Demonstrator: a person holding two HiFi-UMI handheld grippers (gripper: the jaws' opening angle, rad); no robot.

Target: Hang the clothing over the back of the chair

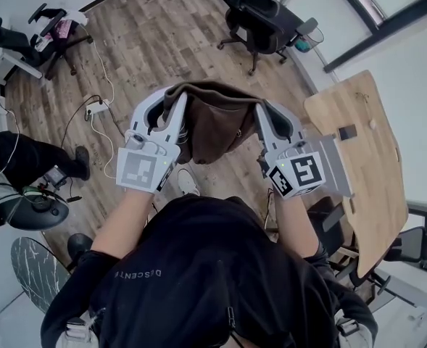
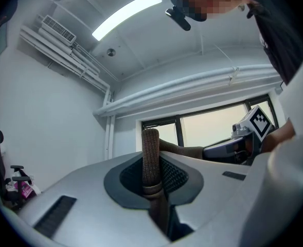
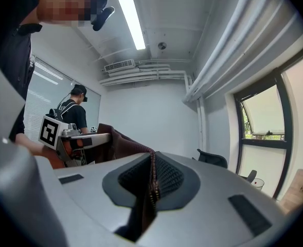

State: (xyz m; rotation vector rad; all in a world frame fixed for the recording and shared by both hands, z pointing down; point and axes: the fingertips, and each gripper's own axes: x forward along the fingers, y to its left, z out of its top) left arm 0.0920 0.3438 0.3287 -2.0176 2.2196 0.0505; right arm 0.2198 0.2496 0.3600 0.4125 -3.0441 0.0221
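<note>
A brown garment (image 1: 214,120) hangs bunched in the air between my two grippers, in front of the person's chest. My left gripper (image 1: 178,106) is shut on a ribbed brown edge (image 2: 150,156), which stands up between its pads. My right gripper (image 1: 261,113) is shut on a zippered edge of the same garment (image 3: 152,181). The cloth (image 3: 121,144) stretches from it toward the left gripper (image 3: 69,137). A black office chair (image 1: 262,14) stands ahead at the far side of the wooden floor, well beyond the garment.
A light wooden table (image 1: 369,167) lies close on the right. Another black chair (image 1: 38,38) stands far left by a white desk. A power strip with cables (image 1: 97,109) lies on the floor at left. Another person (image 3: 75,112) stands in the background.
</note>
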